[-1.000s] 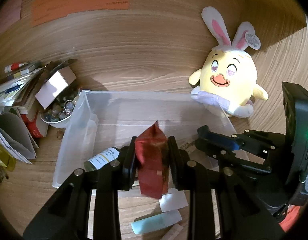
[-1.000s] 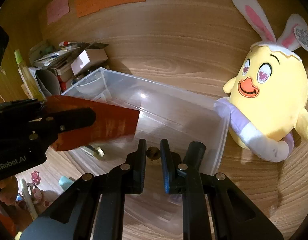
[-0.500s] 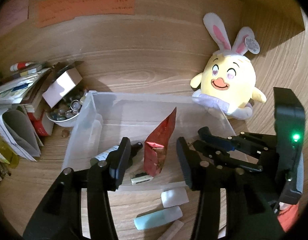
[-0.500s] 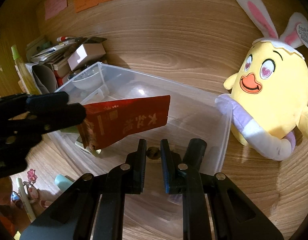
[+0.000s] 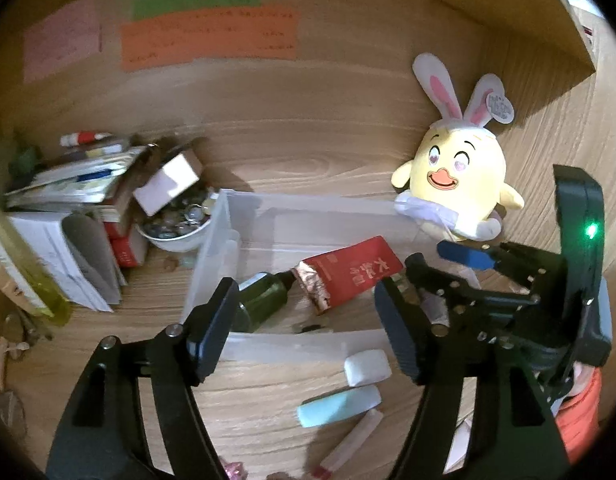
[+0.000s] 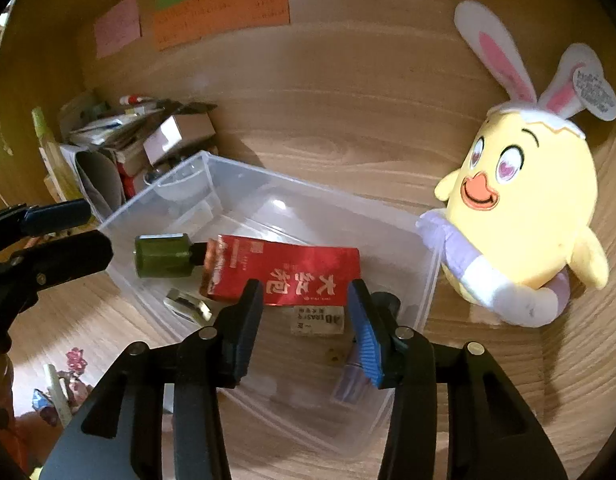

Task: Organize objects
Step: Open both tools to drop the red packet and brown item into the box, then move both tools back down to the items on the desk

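Note:
A red foil packet lies flat in the clear plastic bin, its torn end against a dark green bottle. My left gripper hangs over the bin's near wall, its jaws opening with nothing between them; it also shows at the left edge as the left gripper. My right gripper is over the bin's right part, jaws opening and holding nothing. Below it lie a labelled eraser and a small tube.
A yellow plush chick with bunny ears leans by the bin's far right corner. Books, boxes and a bowl of small bits crowd the left. A white eraser, a pale blue eraser and a stick lie before the bin.
The left gripper let go of the red packet, which dropped flat into the bin, then opened wide and drew back. The right gripper opened; the small brown bit between its pads is gone.

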`<state>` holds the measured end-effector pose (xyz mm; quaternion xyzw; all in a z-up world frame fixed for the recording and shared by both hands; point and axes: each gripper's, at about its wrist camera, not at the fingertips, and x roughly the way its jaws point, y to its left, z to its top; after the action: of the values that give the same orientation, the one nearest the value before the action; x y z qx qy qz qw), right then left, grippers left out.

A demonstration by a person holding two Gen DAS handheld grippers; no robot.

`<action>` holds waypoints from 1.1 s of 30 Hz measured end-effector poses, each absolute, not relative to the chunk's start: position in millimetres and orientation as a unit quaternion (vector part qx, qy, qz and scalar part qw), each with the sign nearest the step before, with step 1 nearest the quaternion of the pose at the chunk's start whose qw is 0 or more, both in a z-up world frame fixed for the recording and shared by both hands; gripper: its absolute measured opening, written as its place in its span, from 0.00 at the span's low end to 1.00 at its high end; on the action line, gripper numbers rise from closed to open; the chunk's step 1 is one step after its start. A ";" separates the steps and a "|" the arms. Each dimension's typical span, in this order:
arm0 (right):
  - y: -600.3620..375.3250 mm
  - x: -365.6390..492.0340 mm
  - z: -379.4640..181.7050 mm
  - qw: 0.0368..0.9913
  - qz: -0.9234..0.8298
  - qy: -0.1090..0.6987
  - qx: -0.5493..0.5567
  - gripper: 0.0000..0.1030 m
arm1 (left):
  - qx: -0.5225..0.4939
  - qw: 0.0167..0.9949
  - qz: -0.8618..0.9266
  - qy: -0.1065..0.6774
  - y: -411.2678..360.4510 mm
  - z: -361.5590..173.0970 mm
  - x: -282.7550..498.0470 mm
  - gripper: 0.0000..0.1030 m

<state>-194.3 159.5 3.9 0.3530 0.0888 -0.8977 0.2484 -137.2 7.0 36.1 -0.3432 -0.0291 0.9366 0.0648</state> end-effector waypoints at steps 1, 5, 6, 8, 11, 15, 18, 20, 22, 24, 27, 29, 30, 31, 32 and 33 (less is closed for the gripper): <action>160.3 -192.5 6.3 0.249 -0.899 0.088 0.350 0.47 | -0.340 0.063 0.938 -0.028 5.3 37.6 -133.5 0.71; 163.1 -182.5 16.5 0.253 -0.904 0.085 0.333 0.60 | -0.336 0.061 0.939 -0.030 0.0 40.6 -121.6 0.78; 163.4 -179.5 18.4 0.255 -0.905 0.086 0.331 0.62 | -0.335 0.060 0.940 -0.030 -1.5 41.1 -118.1 0.78; 164.3 -174.6 21.1 0.257 -0.905 0.087 0.327 0.65 | -0.335 0.058 0.940 -0.031 -3.8 41.5 -112.1 0.80; 166.6 -164.7 24.7 0.261 -0.906 0.088 0.321 0.66 | -0.337 0.056 0.939 -0.031 -6.5 40.6 -104.0 0.83; 169.2 -148.4 29.3 0.273 -0.904 0.085 0.317 0.67 | -0.339 0.051 0.939 -0.030 -11.0 38.1 -89.4 0.87; 170.4 -134.5 31.5 0.281 -0.904 0.086 0.312 0.71 | -0.343 0.045 0.938 -0.028 -14.0 35.0 -76.7 0.88; 171.7 -125.9 32.2 0.286 -0.903 0.085 0.309 0.76 | -0.345 0.041 0.937 -0.026 -16.0 32.8 -68.7 0.89; 173.7 -115.0 32.3 0.293 -0.902 0.085 0.305 0.79 | -0.348 0.038 0.936 -0.023 -18.3 29.9 -60.1 0.90; 175.4 -107.0 31.3 0.299 -0.900 0.087 0.304 0.79 | -0.351 0.032 0.936 -0.018 -20.5 26.4 -51.5 0.91; 177.7 -96.6 27.8 0.307 -0.897 0.087 0.307 0.79 | -0.357 0.023 0.934 -0.018 -25.3 20.7 -40.7 0.91; 180.7 -90.5 25.4 0.307 -0.896 0.083 0.310 0.79 | -0.362 0.017 0.932 -0.020 -29.8 16.8 -33.4 0.91; 182.2 -87.4 23.9 0.308 -0.894 0.082 0.313 0.79 | -0.364 0.014 0.931 -0.021 -31.6 15.2 -30.6 0.91; 183.2 -85.1 22.5 0.309 -0.894 0.082 0.315 0.79 | -0.367 0.010 0.930 -0.022 -33.8 12.9 -27.0 0.91; 184.3 -82.2 20.5 0.309 -0.893 0.081 0.317 0.79 | -0.370 0.008 0.929 -0.024 -35.8 10.9 -23.3 0.91; 184.4 -79.2 18.3 0.311 -0.891 0.082 0.321 0.79 | -0.372 0.006 0.928 -0.025 -37.1 9.2 -20.8 0.91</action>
<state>-79.2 184.4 18.3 0.3213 0.0820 -0.8908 0.3107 -20.8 -37.1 9.2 -0.3719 -0.0250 0.9279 0.0063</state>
